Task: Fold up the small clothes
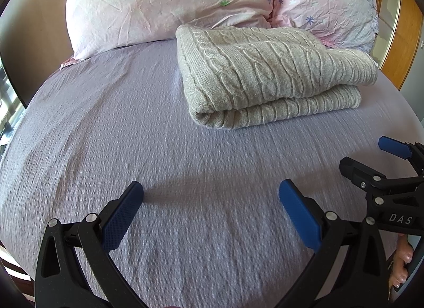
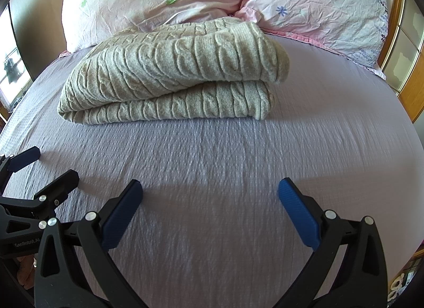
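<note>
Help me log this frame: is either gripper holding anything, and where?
Nothing is held. The left gripper and right gripper are both open above the bedsheet, apart from the folded sweater.

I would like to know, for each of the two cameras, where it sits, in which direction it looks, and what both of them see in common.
Left wrist: sits on the left hand-held gripper, looks forward over the purple bed sheet to the folded beige sweater; the person's fingers and the right hand-held gripper show at right.
Right wrist: sits on the right hand-held gripper, faces the same way; the left one enters at left.
Shared: sweater, sheet, pink pillows.
</note>
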Demonstrator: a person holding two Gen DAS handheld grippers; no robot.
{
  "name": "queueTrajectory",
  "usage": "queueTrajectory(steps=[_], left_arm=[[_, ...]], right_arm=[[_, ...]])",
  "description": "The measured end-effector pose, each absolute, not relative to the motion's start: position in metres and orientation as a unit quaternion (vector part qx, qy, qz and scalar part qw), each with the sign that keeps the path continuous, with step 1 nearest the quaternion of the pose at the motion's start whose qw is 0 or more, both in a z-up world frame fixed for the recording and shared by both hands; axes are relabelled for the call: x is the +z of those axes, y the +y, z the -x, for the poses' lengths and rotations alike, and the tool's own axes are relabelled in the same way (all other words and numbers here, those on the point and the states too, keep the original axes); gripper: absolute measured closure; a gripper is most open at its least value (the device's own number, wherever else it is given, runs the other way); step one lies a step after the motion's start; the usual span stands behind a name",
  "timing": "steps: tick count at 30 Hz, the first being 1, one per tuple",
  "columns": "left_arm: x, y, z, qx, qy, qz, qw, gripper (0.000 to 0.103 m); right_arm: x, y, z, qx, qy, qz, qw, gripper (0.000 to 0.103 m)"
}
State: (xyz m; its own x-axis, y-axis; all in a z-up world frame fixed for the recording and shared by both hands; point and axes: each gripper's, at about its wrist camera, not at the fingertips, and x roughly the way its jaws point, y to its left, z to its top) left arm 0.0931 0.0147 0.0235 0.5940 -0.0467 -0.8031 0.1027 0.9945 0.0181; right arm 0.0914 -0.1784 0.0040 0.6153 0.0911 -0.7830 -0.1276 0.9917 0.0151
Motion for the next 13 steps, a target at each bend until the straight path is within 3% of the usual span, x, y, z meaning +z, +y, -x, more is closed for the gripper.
queueTrajectory(steps=[13], left_arm=[[0.0239, 0.0135, -0.0937, -0.044, 0.445, -0.035, 0.894, 0.001]], right_arm=[[0.0039, -0.1783, -0.0916, 0.061, 0.434, 0.021, 0.898, 0.002]])
